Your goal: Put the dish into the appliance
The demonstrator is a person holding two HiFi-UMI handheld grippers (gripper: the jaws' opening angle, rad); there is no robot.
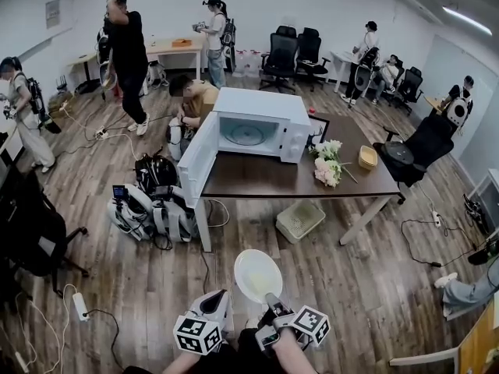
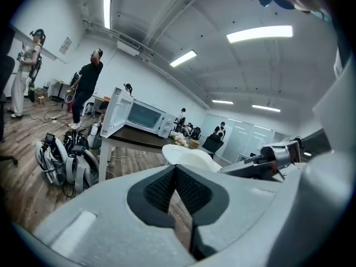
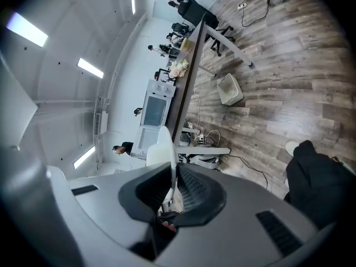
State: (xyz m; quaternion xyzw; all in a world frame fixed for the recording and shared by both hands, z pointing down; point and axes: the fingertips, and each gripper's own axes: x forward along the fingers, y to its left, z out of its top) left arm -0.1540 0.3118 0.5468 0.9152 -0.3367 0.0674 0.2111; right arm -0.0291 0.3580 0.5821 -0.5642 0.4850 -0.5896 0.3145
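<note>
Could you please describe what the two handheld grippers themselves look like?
Both are pale grey moulded shells. The left gripper and the right gripper each have two black, finely ribbed pads set in a dark recess. In the head view, each carries a white cube printed with black square markers: the left cube and the right cube.

No words, brands or numbers can be read. The small pale paper notice (image 1: 52, 12) on the white wall is too blurred; the black-and-white square markers (image 1: 197, 335) show patterns only.
</note>
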